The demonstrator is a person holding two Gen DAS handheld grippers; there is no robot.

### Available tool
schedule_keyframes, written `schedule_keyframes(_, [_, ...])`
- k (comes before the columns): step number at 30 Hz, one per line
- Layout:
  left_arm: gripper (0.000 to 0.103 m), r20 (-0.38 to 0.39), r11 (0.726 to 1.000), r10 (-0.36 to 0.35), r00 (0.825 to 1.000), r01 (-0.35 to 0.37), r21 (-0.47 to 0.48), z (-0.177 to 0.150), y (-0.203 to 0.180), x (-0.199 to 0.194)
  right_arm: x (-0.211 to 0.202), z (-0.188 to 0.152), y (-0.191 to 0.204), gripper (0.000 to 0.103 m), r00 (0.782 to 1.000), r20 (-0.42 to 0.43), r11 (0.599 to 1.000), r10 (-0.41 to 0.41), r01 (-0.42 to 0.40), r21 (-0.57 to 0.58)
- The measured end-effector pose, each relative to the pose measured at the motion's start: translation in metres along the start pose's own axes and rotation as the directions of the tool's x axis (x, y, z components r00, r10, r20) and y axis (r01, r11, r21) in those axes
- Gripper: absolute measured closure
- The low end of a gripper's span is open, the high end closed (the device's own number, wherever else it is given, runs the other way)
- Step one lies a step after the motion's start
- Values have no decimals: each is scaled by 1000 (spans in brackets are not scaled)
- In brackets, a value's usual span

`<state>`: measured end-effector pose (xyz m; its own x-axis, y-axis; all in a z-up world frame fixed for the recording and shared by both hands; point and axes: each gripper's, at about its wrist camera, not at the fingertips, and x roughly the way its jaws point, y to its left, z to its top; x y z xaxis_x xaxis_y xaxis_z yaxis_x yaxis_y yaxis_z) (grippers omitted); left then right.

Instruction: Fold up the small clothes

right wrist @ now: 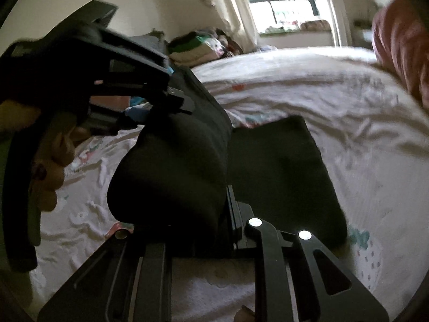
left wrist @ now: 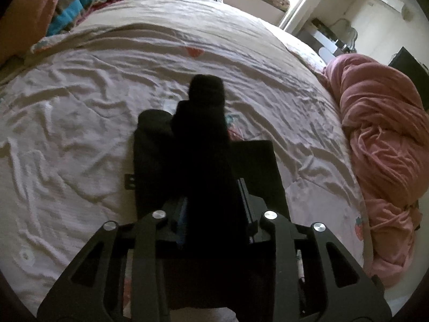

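Far left, left-wrist view: a striped blanket (left wrist: 77,2) in blue and brown lies bunched at the bed's far corner, well apart from the work.
Bed: a wrinkled pale bedsheet (left wrist: 80,102) covers the bed and carries the garment.
Garment: a black cloth (left wrist: 203,134), small and dark, lies partly flat near the middle of the bed, with one part lifted off the sheet.
Left gripper (left wrist: 211,209): its fingers are clenched on a raised fold of the black cloth, which hides the tips; probably holding that edge up so it can be laid over the flat part.
Right of the bed: a pink quilt (left wrist: 380,145) is heaped along the edge, clear of the cloth.
Right gripper (right wrist: 222,214): its fingers also appear clamped on the cloth, where a bulging fold rises; the tips are covered.
Step in hand: likely mid-fold, both ends lifted together to keep the fold even.
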<state>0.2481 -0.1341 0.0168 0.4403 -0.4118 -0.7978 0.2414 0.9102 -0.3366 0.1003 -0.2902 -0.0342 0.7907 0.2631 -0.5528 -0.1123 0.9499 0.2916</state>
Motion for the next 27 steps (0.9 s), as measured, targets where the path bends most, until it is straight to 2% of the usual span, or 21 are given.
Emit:
schedule_keyframes(6, [64,-27,1000,1,1000,-1,15,1,-13,20,6,-9,-23,86,998,-18,990,57,-54,133])
schedule_keyframes(9, [43,-30,999,-33,999,33,-5,4,-16,27,9,-11,-36,83,995,-33,976,95,-86,202])
schedule_keyframes(10, [31,-28,996,-84,996,83,-26,6,-15,28,11,-12,-42,83,993,-39,966,113,-101,237])
schedule_keyframes(12, [30,-11,989,-139,990,138,-57,8,-14,25,16,-15,-61,79,987,-60,935,148,-120,334])
schedule_keyframes(14, [30,13,984,-165,986,165,-68,7,-11,18,20,-19,-76,80,980,-79,898,183,-134,419])
schedule_keyframes(15, [30,28,985,-157,987,158,-63,5,-9,13,21,-22,-85,79,972,-79,866,220,-157,474])
schedule_keyframes(16, [30,37,989,-134,990,136,-56,3,-6,9,20,-22,-88,79,969,-81,855,233,-165,492])
schedule_keyframes(19, [30,48,997,-64,997,66,-38,-6,4,1,15,-23,-87,70,965,-98,857,243,-166,488])
schedule_keyframes(22, [30,59,999,46,997,-47,18,-21,12,-4,8,-17,-85,59,958,-128,871,256,-171,460])
schedule_keyframes(24, [30,59,995,89,994,-92,42,-36,20,-3,0,-12,-86,41,949,-135,864,285,-193,466])
schedule_keyframes(25, [30,56,994,94,994,-96,48,-40,23,-2,-4,-9,-89,38,949,-139,863,283,-188,470])
schedule_keyframes(27, [30,51,990,117,992,-121,72,-52,27,2,-22,2,-98,35,972,-126,880,199,-121,460])
